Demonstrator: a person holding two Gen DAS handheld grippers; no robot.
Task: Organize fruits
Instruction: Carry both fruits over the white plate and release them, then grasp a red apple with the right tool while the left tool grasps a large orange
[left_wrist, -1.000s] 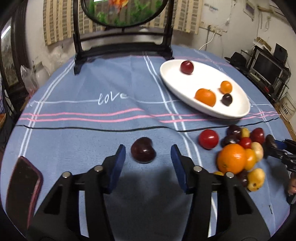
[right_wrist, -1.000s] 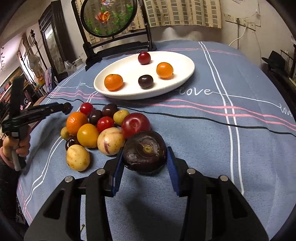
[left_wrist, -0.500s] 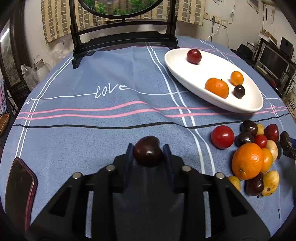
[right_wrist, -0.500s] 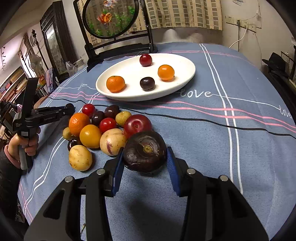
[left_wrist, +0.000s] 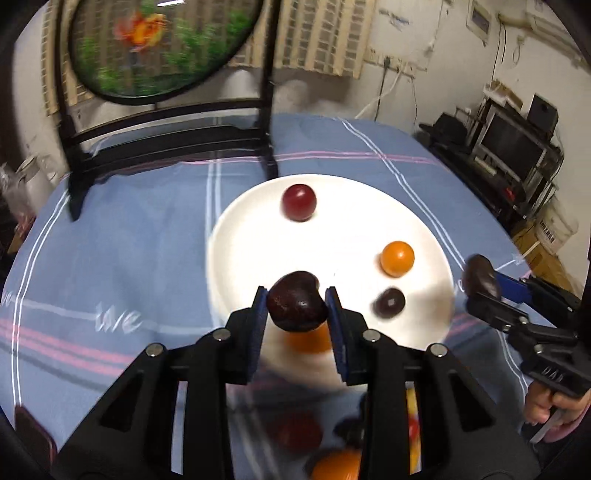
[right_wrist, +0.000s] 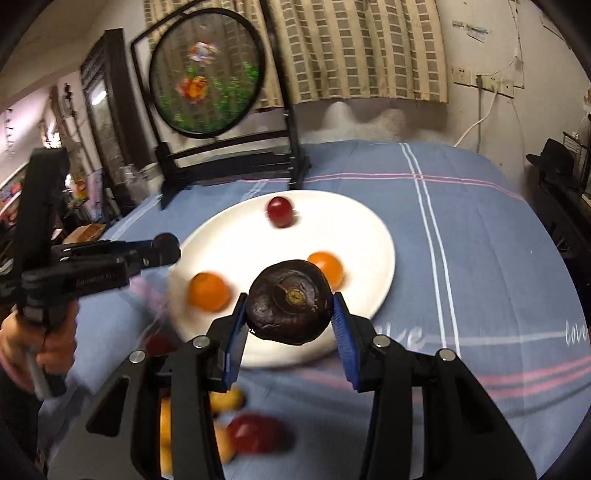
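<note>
Your left gripper (left_wrist: 295, 306) pinches a dark plum (left_wrist: 297, 305) at frame centre over the white plate (left_wrist: 236, 236), its notch pointing upper right; your right gripper (right_wrist: 290, 308) clamps a dark round fruit (right_wrist: 290, 301), stem scar facing the camera, long axis running left to right.

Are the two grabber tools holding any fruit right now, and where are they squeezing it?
Yes. The left tool pinches a small dark plum by its sides. The right tool squeezes a bigger dark purple fruit by its sides, stem end facing the camera.
</note>
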